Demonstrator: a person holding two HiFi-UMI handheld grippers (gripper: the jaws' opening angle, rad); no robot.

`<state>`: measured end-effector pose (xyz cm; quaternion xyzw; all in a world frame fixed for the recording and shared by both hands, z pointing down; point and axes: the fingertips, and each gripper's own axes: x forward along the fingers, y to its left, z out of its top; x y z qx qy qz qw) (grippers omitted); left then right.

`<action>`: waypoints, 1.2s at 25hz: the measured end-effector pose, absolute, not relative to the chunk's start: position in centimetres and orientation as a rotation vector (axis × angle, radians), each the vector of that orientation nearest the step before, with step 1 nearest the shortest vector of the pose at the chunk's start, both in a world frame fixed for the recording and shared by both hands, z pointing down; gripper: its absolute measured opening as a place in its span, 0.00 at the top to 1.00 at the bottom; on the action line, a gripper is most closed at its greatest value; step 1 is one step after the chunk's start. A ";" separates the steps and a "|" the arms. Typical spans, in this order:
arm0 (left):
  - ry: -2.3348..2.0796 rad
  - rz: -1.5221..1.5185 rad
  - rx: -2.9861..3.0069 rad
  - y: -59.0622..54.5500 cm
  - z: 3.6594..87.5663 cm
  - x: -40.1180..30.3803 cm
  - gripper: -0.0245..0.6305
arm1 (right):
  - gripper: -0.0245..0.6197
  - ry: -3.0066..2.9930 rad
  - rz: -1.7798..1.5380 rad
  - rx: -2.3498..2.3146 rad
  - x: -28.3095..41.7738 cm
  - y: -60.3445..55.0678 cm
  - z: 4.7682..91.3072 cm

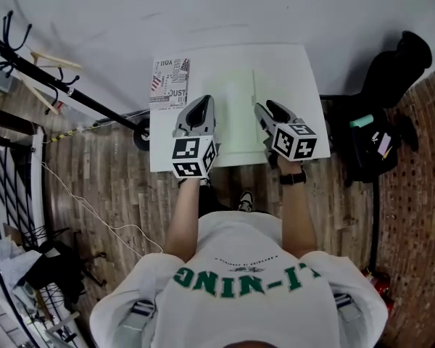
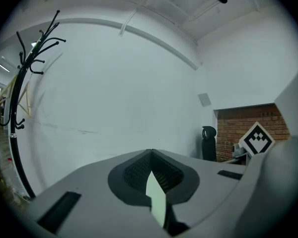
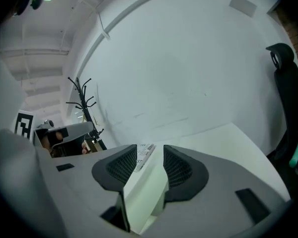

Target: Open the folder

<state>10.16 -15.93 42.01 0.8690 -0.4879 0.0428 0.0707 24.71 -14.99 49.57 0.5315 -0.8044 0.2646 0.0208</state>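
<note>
**Spotter:** While both tools hang over the near side of the white rectangular table (image 1: 161, 136), you are at the reaching step. The pale green flat folder (image 1: 232, 104) lies in the middle of the table. As far as I can judge it is closed, with no cover lifted yet.

**Operator:** How do my tongs stand?

**Spotter:** Your left gripper (image 2: 151, 155) has its jaws together at the tips. A pale sliver shows in the gap behind them, and I take that for the surface below, not a pinched sheet. It sits at about eight o'clock of the folder. Your right gripper (image 3: 150, 155) has its jaws apart, with pale folder showing between the pads and nothing pressed. It sits at about four o'clock.

**Operator:** And the next move?

**Spotter:** You need only the top cover between those parted right jaws, so slip one pad under its free edge. A straight line runs from twelve to six, just right of centre, and I cannot tell whether it is that edge or the spine. Your shut left tool could pin the lower leaf. Keep clear of the black-and-white printed booklet (image 1: 169, 82) at ten o'clock.
</note>
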 end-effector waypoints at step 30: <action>-1.423 0.235 2.567 -26.5 45.8 4.9 0.94 | 0.86 -2.213 1.565 1.590 24.3 -24.0 62.1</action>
